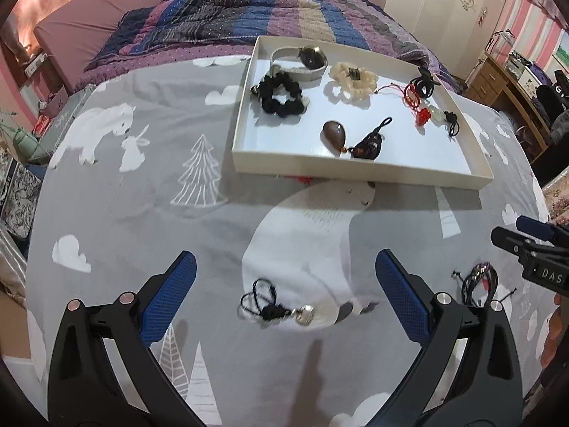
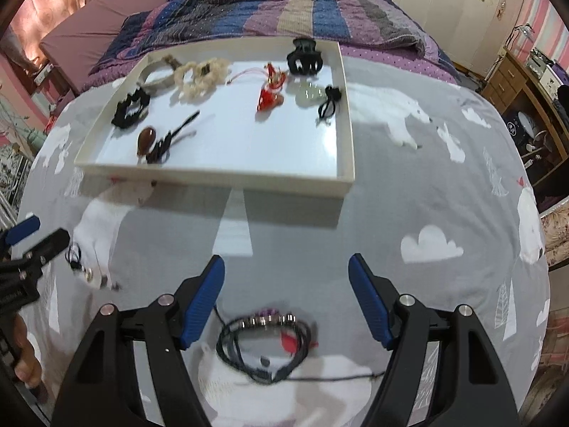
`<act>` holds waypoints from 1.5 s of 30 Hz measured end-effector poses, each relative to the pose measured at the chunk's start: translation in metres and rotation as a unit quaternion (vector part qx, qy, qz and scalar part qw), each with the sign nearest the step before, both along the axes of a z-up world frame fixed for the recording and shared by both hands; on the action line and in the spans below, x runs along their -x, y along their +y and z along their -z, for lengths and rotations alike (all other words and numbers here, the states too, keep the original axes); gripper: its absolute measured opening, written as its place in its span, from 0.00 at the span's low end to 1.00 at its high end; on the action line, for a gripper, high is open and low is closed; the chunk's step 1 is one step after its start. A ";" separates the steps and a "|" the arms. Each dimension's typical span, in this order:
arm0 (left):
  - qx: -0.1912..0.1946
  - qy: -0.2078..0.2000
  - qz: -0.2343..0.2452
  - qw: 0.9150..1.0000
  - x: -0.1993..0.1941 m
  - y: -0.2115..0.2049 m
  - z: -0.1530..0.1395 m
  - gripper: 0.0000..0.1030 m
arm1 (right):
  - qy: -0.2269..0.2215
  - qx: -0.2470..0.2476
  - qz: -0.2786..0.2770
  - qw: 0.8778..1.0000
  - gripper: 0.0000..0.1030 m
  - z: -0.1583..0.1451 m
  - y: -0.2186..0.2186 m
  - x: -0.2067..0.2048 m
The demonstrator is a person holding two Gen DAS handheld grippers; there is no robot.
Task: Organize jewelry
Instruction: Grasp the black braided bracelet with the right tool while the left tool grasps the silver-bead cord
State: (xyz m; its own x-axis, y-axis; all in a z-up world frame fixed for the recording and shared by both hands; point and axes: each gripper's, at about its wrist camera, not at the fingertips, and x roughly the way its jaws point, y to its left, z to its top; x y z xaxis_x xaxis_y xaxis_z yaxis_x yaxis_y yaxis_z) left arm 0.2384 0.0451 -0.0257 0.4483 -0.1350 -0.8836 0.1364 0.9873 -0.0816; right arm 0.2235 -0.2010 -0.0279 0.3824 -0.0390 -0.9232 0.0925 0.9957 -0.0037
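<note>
A white tray is sitting on the grey bedspread with the polar-bear print, and most of the jewelry is lying inside it: a black scrunchie, a cream scrunchie, a watch at the far edge, a brown teardrop pendant with a dark tassel beside it, a red knotted charm, a pale green stone piece and a black hair claw clip in the far corner.

Two pieces are lying outside the tray, on the bedspread nearer the cameras. A black cord with a silver bell is resting between the fingers of the left claw, which is standing wide and touching nothing. A beaded bracelet with dark cords is lying between the fingers of the right claw, which is also spread wide, its blue pads clear of the bracelet; motion blur is smearing the beads, so the small red bit among the cords may be a tag or a charm.

Beyond the tray, a striped quilt is bunched across the bed.
</note>
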 end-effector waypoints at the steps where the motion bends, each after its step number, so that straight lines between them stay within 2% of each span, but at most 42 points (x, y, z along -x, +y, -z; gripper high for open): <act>1: 0.003 0.004 -0.001 1.000 0.001 0.002 0.003 0.97 | 0.002 0.001 0.000 1.000 0.70 0.002 0.000 0.004; 8: 0.009 0.017 0.006 1.000 0.012 0.004 0.017 0.96 | 0.023 0.006 -0.001 1.000 0.70 0.016 -0.002 0.020; 12: 0.007 0.023 0.013 1.000 0.015 0.003 0.023 0.86 | 0.035 0.006 0.001 0.999 0.70 0.026 -0.005 0.027; 15: 0.024 0.042 0.014 0.999 0.013 0.005 0.028 0.77 | 0.037 0.004 0.004 0.999 0.70 0.027 -0.008 0.031; 20: 0.022 0.042 0.016 0.999 0.013 0.005 0.030 0.76 | 0.042 0.006 -0.002 0.999 0.70 0.027 -0.008 0.039; 22: 0.027 0.045 0.017 0.998 0.012 0.005 0.032 0.68 | 0.040 0.007 0.000 0.999 0.70 0.026 -0.008 0.041; 24: 0.032 0.059 0.020 0.998 0.010 0.002 0.037 0.52 | 0.041 0.006 -0.001 0.999 0.70 0.027 -0.009 0.041; 25: 0.031 0.064 0.020 0.997 0.009 0.002 0.040 0.50 | 0.043 0.007 -0.001 0.999 0.70 0.028 -0.009 0.041; 31: 0.027 0.065 0.017 0.997 0.009 0.001 0.042 0.48 | 0.051 0.008 -0.007 0.999 0.70 0.033 -0.006 0.041; 36: 0.004 0.072 0.017 0.997 0.012 0.003 0.040 0.41 | 0.056 0.011 -0.010 0.998 0.70 0.037 -0.004 0.040; 39: 0.005 0.083 0.013 0.996 0.014 0.008 0.042 0.40 | 0.056 0.007 -0.007 0.998 0.70 0.038 -0.005 0.041; 45: 0.003 0.076 0.007 0.997 0.012 0.007 0.044 0.38 | 0.057 0.005 -0.008 0.998 0.70 0.038 -0.005 0.043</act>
